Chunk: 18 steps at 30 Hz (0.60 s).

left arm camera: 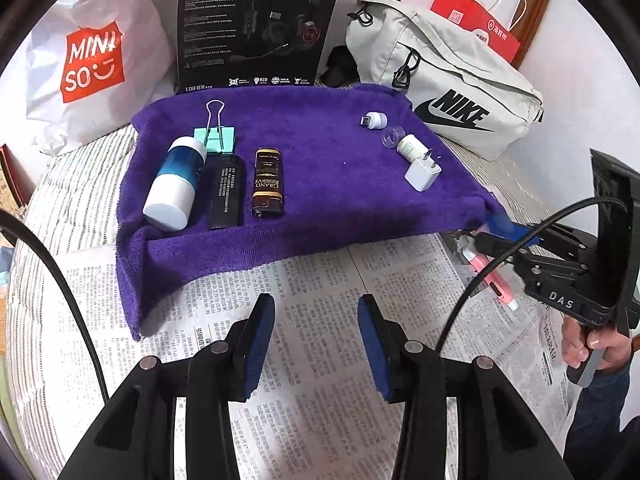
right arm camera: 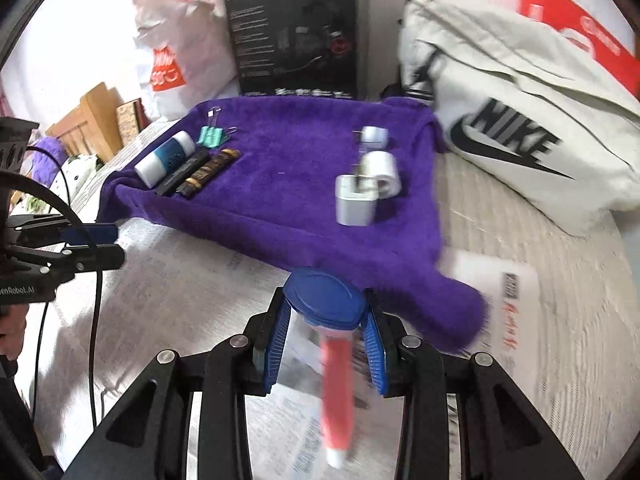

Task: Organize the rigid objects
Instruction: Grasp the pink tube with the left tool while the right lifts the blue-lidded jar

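A purple towel [left arm camera: 320, 184] lies across the newspaper. At its left end lie, side by side, a white-and-blue bottle [left arm camera: 174, 184], a black stick [left arm camera: 227, 192] and a brown lighter [left arm camera: 268, 182], with a green binder clip [left arm camera: 214, 136] behind them. At its right end are a white charger [left arm camera: 422, 172], a small white bottle [left arm camera: 412, 148] and a white USB plug [left arm camera: 376, 120]. My left gripper [left arm camera: 316, 304] hangs open over the newspaper with nothing between its pads. My right gripper [right arm camera: 326, 320] is shut on a pink tube with a blue cap [right arm camera: 324, 296], held at the towel's near right corner.
A Nike bag [left arm camera: 452, 80] lies at the back right, and a black headset box [left arm camera: 256, 24] and a white Miniso bag [left arm camera: 92, 64] stand behind the towel. Newspaper [left arm camera: 320, 360] covers the near surface. A hand [left arm camera: 588, 348] holds the right gripper's handle.
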### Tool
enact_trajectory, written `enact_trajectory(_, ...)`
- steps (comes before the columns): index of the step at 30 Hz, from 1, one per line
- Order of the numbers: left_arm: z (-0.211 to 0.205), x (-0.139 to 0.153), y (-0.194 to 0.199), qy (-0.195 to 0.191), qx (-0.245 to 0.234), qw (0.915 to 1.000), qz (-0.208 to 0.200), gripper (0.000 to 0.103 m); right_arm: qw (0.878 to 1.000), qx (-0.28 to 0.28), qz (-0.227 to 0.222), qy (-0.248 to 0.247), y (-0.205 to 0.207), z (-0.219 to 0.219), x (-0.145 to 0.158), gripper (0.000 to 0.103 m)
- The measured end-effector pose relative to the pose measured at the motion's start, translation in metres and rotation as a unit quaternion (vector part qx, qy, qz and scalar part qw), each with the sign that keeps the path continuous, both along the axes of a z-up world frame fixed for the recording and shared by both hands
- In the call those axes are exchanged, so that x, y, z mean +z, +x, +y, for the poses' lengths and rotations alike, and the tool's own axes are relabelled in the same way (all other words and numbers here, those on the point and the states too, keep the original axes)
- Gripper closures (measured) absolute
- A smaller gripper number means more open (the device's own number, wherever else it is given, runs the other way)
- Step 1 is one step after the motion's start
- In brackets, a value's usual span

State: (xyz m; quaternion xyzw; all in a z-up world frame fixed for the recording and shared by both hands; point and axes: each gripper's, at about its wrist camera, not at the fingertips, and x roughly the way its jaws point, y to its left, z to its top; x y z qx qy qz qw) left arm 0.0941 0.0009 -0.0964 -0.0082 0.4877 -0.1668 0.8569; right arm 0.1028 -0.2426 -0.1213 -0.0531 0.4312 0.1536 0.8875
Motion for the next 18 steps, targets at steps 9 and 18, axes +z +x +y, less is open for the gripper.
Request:
enact_trajectory(9,-0.017,-0.003,-0.002,0.001,-0.016,0.9999,0.004,0.062,0.999,-0.036,0.020,-0.028,-0.025,-0.043,-0.016,0.068)
enact_trajectory(18,-0.015,-0.007,-0.003,0.007,-0.011,0.9999,0.009,0.061,1.000,0.015,0.024,-0.010,-0.028,-0.005,-0.024,0.069)
